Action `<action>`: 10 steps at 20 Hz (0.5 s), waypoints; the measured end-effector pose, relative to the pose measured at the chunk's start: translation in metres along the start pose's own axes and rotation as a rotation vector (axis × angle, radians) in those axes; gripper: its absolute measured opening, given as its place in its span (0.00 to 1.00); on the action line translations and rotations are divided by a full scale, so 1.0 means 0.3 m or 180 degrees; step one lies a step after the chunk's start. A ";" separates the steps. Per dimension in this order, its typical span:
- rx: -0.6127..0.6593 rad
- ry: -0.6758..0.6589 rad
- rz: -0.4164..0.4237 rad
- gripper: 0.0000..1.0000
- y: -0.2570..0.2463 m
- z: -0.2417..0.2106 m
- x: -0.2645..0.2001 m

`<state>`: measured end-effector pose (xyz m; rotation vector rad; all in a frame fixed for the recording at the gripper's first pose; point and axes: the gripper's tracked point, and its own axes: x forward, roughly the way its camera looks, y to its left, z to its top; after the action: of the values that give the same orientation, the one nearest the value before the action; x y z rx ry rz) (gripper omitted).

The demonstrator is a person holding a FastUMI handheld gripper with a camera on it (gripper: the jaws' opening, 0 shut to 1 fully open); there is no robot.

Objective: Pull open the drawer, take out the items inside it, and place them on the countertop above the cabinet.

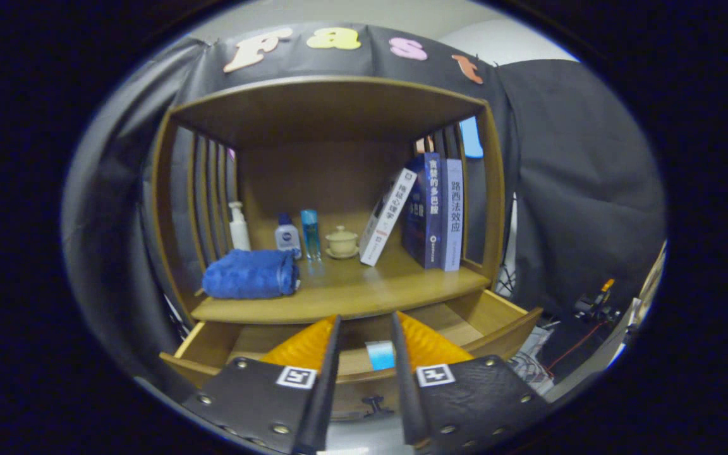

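Fingers (332, 341) spread over the open drawer (497, 328), low centre of frame, should descend squarely astride the small blue item (380, 355) inside, pinching it before lifting to the countertop (339, 294).

spines readable on three books at the right end of the countertop (351, 294): leaning white book (388, 217) "隐藏心理学", partly legible; dark blue book (426, 210) "贪婪的多巴胺"; pale book (454, 213) "路西法效应"; small bottle (287, 236) label too small to read
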<state>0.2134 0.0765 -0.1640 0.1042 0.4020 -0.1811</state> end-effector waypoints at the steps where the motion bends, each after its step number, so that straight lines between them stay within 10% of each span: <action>1: -0.0042 0.0182 -0.0086 0.54 0.012 -0.009 0.034; 10: -0.0037 0.1668 -0.0456 0.79 -0.016 -0.215 0.241</action>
<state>0.2533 0.0694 -0.2522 0.1111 0.9341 -0.2934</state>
